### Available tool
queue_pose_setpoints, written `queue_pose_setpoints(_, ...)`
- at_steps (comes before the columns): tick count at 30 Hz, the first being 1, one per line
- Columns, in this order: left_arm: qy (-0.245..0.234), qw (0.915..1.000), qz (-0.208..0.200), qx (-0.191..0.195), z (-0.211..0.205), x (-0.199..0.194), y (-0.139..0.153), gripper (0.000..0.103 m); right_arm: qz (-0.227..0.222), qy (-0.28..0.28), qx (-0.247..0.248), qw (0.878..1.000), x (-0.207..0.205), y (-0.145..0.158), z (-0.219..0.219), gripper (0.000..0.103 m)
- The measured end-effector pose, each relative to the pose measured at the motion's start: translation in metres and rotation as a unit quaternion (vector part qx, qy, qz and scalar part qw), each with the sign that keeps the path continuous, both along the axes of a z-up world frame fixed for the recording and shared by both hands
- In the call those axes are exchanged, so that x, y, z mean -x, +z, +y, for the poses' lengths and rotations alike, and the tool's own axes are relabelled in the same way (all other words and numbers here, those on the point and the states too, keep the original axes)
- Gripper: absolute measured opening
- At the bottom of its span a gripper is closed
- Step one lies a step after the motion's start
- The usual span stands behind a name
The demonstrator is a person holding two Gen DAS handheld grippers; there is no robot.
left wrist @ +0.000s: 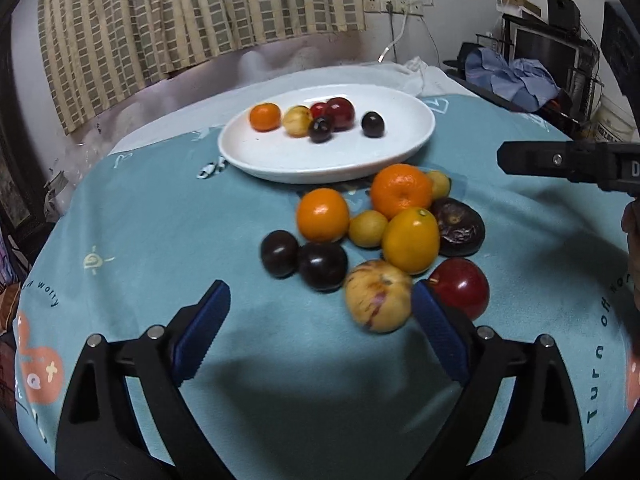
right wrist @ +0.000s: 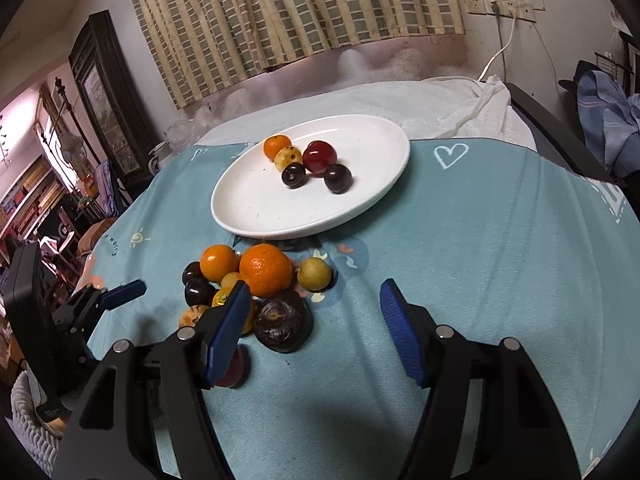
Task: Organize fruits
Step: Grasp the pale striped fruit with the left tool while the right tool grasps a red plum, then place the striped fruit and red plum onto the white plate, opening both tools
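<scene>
The left gripper [left wrist: 320, 334] stands wide open, gripping nothing; the streaked yellow fruit [left wrist: 378, 295] lies just inside its right pad at lower centre. The right gripper [right wrist: 314, 330] is partly open and empty, the fruit pile [right wrist: 256, 288] by its left finger [right wrist: 228, 332], below the white plate [right wrist: 256, 216].

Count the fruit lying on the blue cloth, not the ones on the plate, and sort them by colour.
Orange fruits: 3
Pale yellow fruits: 3
Dark purple fruits: 3
Red fruit: 1
Total: 10
</scene>
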State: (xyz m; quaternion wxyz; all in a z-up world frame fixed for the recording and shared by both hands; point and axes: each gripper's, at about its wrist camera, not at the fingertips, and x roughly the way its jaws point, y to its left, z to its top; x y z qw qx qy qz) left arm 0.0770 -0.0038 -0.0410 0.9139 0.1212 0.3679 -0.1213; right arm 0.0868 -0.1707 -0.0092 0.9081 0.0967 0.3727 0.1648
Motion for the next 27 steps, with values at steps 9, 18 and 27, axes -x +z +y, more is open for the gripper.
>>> queue_pose_setpoints(9, -0.027, 0.9966, 0.063, 0.045, -0.003, -0.022, -0.011, 0.055, 0.001, 0.004, 0.002, 1.0, 0.0, -0.001, 0.004, 0.067)
queue_pose_setpoints(18, 0.017, 0.9966, 0.068, 0.044, 0.028, -0.009, -0.012, 0.039, 0.002, 0.098, 0.036, 0.995, 0.017, -0.004, 0.045, 0.067)
queue_pose_setpoints(27, 0.041, 0.996, 0.066, 0.044, 0.036, -0.011, -0.012, 0.04, 0.03, 0.144, 0.113, 0.983, 0.014, -0.038, 0.097, 0.046)
